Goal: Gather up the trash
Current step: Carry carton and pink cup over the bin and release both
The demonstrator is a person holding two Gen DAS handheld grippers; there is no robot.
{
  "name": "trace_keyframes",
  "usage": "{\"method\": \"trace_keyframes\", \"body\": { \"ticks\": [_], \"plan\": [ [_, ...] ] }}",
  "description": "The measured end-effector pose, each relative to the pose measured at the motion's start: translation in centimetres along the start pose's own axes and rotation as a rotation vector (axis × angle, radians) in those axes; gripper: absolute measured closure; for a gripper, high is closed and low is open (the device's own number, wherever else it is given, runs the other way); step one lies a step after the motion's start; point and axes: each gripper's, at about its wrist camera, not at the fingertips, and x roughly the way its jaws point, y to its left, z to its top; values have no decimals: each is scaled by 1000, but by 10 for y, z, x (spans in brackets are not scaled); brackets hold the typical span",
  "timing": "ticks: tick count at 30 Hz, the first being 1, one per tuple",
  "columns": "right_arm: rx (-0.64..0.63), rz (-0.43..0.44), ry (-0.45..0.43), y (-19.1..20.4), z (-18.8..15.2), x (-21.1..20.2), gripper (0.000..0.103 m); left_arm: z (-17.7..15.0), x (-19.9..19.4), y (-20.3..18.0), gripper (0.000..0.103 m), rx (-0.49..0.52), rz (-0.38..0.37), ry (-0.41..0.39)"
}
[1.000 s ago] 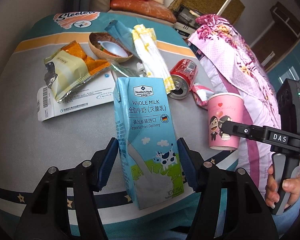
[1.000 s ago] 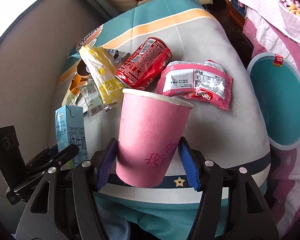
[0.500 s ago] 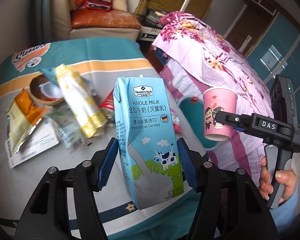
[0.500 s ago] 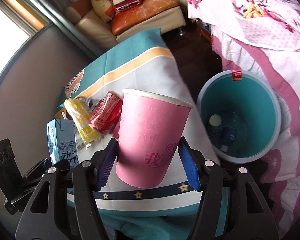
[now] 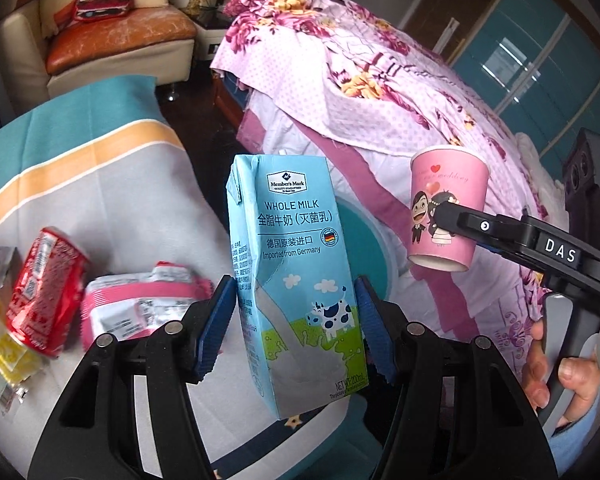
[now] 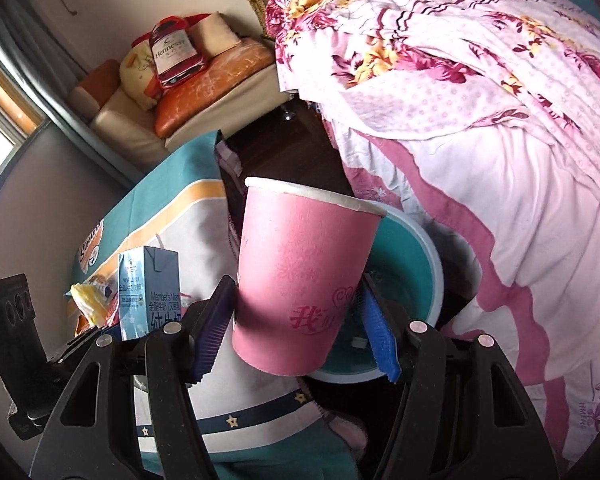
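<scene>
Left gripper (image 5: 296, 322): fingers clamped on an upright milk carton (image 5: 292, 264), held clear of the bench (image 5: 112, 184). Right gripper (image 6: 298, 322): fingers clamped on a pink paper cup (image 6: 300, 276), held above a teal bin (image 6: 414, 264). On the bench lie a red can (image 5: 44, 292) and a pink wrapper (image 5: 140, 304) beside it. A floral-covered bed (image 6: 480, 100) borders the bin.

Left gripper (image 5: 296, 332), pointing steeply down, blue pads clamped on both sides of an upright milk carton (image 5: 292, 272). Right gripper (image 6: 296, 328), same downward tilt, pads pressing a pink paper cup (image 6: 300, 276) near its base, cup upright. Person's right hand (image 5: 560, 372) wraps the right gripper's handle, fingers curled round the grip.
</scene>
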Motion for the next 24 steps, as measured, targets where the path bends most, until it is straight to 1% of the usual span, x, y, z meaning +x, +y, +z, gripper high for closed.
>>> {"method": "trace_keyframes", "body": {
  "ticks": [4,8,12,16,17,18,19,20,24],
  "plan": [
    [16,-11,16,-17,5,10,44,6,30,-18,41,28,-11,41],
    [32,-15,29,-29,8,19,44,7,56,-27,41,33,-23,81],
    [42,-21,41,-37,8,25,43,6,74,-31,41,41,-24,116],
    [47,-24,57,-40,8,33,44,7,82,-32,39,41,-19,129],
    [49,-23,59,-41,8,34,44,8,84,-31,35,38,-21,133],
    [50,-20,61,-40,7,35,44,8,84,-30,28,33,-16,136],
    [50,-18,62,-40,7,36,43,8,83,-28,25,29,-9,130],
    [49,-19,63,-40,7,36,43,8,81,-26,24,27,-4,120],
    [48,-22,73,-40,7,40,43,8,75,-17,23,0,-1,118]
  ]
}}
